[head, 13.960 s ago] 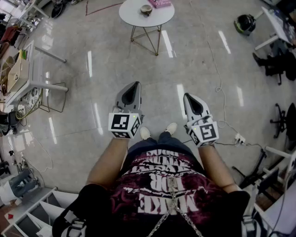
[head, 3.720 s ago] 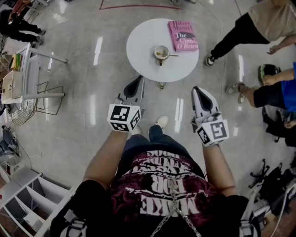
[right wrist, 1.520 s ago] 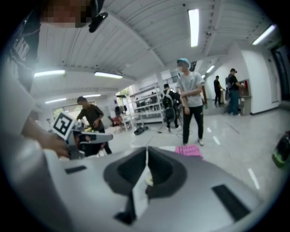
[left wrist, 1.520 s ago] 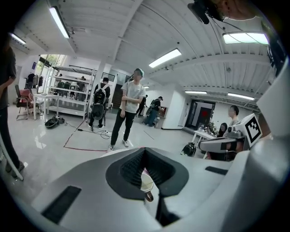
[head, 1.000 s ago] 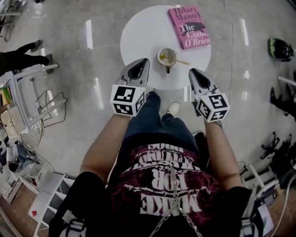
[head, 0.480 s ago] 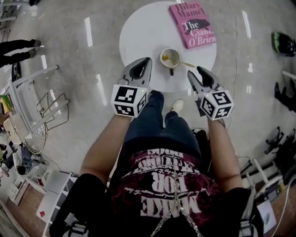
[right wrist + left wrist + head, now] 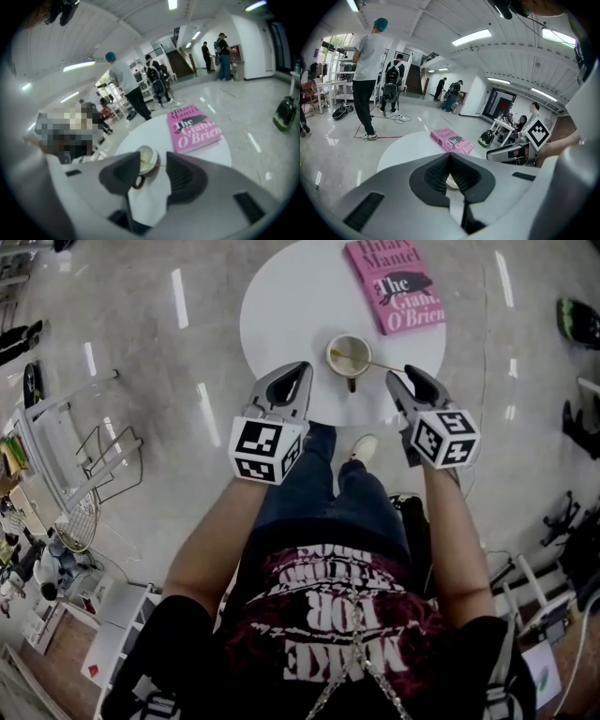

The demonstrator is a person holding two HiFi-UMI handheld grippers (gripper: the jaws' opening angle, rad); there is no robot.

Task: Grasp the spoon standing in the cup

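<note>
A cream cup (image 7: 349,354) stands on the round white table (image 7: 291,306), near its front edge. The spoon (image 7: 377,364) sits in the cup, its thin handle leaning out to the right. My right gripper (image 7: 405,378) hangs just right of the cup beside the handle's end; its jaws have just opened and nothing is between them. In the right gripper view the cup (image 7: 146,159) and the spoon handle (image 7: 161,165) show beyond the gap. My left gripper (image 7: 300,367) is shut, left of the cup over the table's edge.
A pink book (image 7: 396,282) lies at the back right of the table, beyond the cup. A wire rack (image 7: 84,456) stands on the floor at left. A helmet (image 7: 574,320) lies at far right. A person in a teal cap (image 7: 370,70) stands beyond the table.
The right gripper's jaws went from shut to open. Both grippers sank toward the table's front edge, either side of the cup. The left jaws stayed shut.
</note>
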